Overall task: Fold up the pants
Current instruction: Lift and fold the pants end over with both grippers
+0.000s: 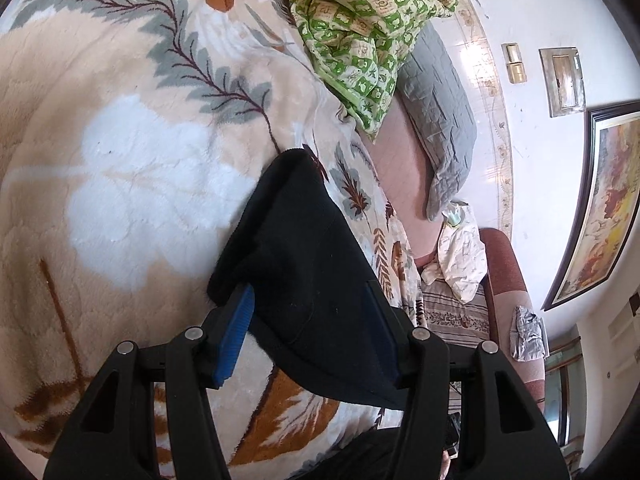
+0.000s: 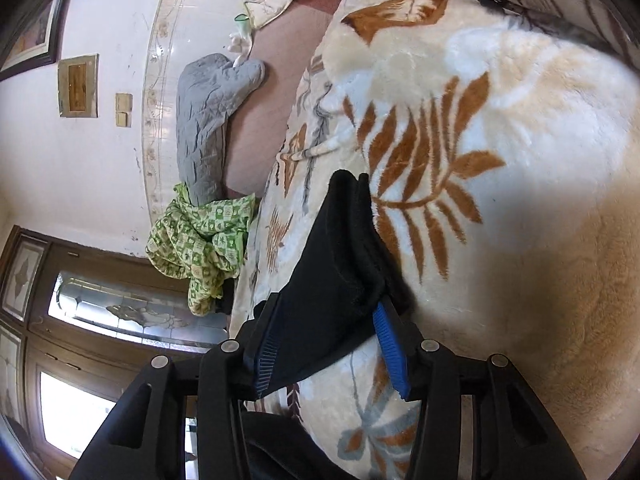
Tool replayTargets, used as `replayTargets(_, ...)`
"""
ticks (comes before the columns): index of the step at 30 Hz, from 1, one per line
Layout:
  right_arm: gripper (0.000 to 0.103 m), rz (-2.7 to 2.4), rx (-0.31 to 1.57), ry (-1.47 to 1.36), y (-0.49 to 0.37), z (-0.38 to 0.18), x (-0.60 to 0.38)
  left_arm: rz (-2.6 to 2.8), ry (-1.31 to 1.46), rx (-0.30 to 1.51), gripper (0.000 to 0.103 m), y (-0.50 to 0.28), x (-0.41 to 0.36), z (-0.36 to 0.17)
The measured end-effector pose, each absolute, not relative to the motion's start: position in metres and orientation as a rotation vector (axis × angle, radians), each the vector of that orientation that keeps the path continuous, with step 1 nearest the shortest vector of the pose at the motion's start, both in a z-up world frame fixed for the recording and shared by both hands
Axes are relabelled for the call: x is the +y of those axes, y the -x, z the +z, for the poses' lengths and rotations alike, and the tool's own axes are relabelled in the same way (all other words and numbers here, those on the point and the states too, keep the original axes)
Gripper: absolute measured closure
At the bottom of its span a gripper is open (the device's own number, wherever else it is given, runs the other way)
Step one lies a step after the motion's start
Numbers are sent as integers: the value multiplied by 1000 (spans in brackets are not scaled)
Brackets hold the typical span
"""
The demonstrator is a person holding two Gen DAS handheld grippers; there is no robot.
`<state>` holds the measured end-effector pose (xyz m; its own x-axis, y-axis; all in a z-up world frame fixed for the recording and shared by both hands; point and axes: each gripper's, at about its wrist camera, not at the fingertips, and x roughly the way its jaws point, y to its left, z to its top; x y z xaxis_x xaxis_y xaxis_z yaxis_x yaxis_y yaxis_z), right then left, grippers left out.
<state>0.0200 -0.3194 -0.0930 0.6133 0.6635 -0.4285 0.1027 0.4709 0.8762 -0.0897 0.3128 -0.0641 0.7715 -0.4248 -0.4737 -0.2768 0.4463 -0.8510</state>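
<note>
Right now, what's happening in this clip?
A person is folding black fabric pants on a fluffy cream blanket with a leaf pattern. Each hand-held tool has the dark cloth between its blue pads: the left tool and the right tool. Neither view shows clearly whether the pads are pressing on it.

Pants: black cloth, matt, soft knit look, fine lint specks. Blanket: thick plush fleece, fuzzy pile, slight sheen. Left tool: matt black plastic arms, blue ribbed pads, shiny metal pins; right tool same. Green quilt: thin printed cloth, crumpled. Grey pillow: quilted matt cloth. Wall tiles: glossy. Door: dark wood, patterned glass.
</note>
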Motion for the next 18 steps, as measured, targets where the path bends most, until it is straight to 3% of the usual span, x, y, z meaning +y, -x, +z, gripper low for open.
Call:
replayTargets(4,57,422,885,-999,-22,-92,-319,-102,1132,721,49,90,313,-64)
replayTargets(10,91,416,979,-829,-37,-88,-302,-106,1156,720,48,93,315,-64)
replayTargets(18,97,384,1049,-773,-39,-97,-299,-119,1201,718,33,86,316,-63)
